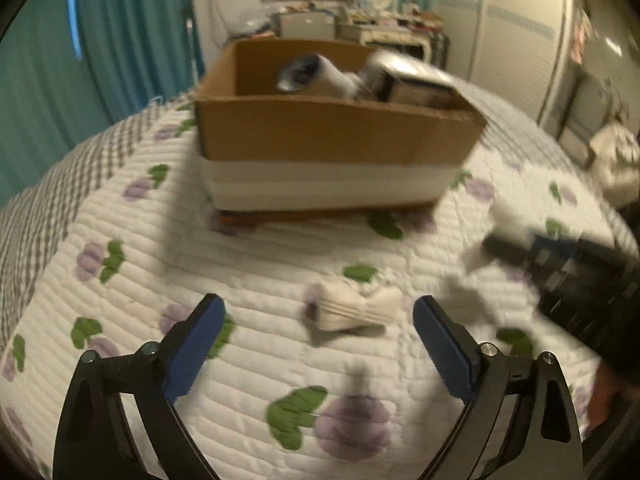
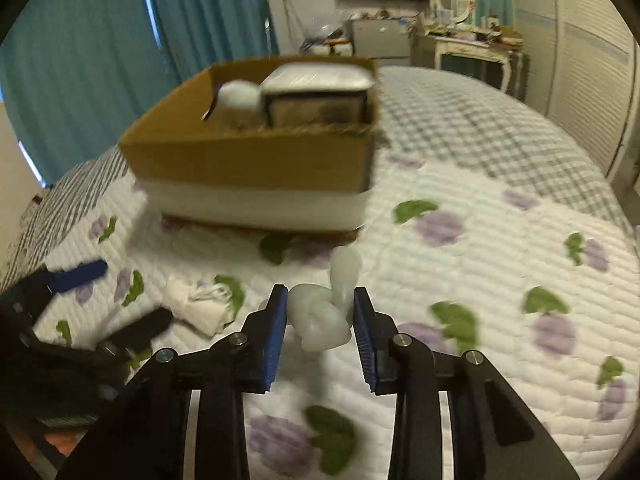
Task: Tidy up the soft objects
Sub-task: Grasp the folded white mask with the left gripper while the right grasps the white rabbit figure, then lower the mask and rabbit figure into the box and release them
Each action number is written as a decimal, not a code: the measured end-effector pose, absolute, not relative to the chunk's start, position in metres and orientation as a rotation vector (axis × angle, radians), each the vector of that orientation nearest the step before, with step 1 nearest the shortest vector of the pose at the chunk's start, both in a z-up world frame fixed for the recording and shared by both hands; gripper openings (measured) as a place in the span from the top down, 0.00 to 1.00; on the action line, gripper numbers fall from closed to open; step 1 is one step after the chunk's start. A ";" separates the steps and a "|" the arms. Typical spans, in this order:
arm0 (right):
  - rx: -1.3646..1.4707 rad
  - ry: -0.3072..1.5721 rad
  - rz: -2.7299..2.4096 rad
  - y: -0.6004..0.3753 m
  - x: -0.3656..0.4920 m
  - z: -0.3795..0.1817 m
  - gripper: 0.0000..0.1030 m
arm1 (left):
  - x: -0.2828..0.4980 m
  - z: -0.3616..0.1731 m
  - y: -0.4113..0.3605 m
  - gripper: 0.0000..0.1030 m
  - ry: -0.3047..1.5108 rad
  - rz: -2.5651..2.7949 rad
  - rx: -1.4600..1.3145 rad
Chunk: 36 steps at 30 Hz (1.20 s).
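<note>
A cardboard box (image 1: pixel 336 132) with a white band stands on the quilted bed; it also shows in the right wrist view (image 2: pixel 248 160) and holds rolled soft items and a dark block. A white rolled sock (image 1: pixel 352 310) lies on the quilt just ahead of my open, empty left gripper (image 1: pixel 320 316). In the right wrist view the same sock (image 2: pixel 200 306) lies left of my right gripper (image 2: pixel 320 308), which is shut on a pale soft toy (image 2: pixel 324 312) just above the quilt. The right gripper (image 1: pixel 560 264) shows blurred at the right of the left wrist view.
The bed quilt (image 2: pixel 480 280) is white with purple and green prints. Teal curtains (image 1: pixel 100 60) hang at the left. A cluttered dressing table (image 2: pixel 468 44) and wardrobe doors (image 2: pixel 592 80) stand beyond the bed.
</note>
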State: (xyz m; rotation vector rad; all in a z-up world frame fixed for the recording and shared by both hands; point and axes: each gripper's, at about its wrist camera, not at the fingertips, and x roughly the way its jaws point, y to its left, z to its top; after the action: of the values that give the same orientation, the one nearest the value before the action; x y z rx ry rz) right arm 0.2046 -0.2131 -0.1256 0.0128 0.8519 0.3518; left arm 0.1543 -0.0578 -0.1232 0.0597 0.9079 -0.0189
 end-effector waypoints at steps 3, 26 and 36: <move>0.038 0.844 0.332 -0.230 0.206 -0.121 0.69 | 0.163 -0.131 -0.067 0.08 0.935 -0.036 0.051; 0.040 0.779 0.340 -0.237 0.182 -0.072 0.69 | 0.149 -0.091 -0.065 0.47 0.910 -0.066 0.012; 0.012 0.652 0.375 -0.232 0.148 0.014 0.69 | 0.123 -0.005 -0.059 0.47 0.770 -0.051 -0.001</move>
State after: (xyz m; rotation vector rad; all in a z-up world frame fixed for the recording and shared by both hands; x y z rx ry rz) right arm 0.1483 -0.2320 0.0137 0.0116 0.6522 0.3751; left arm 0.1234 -0.0586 -0.0045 -0.0009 0.7695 -0.0507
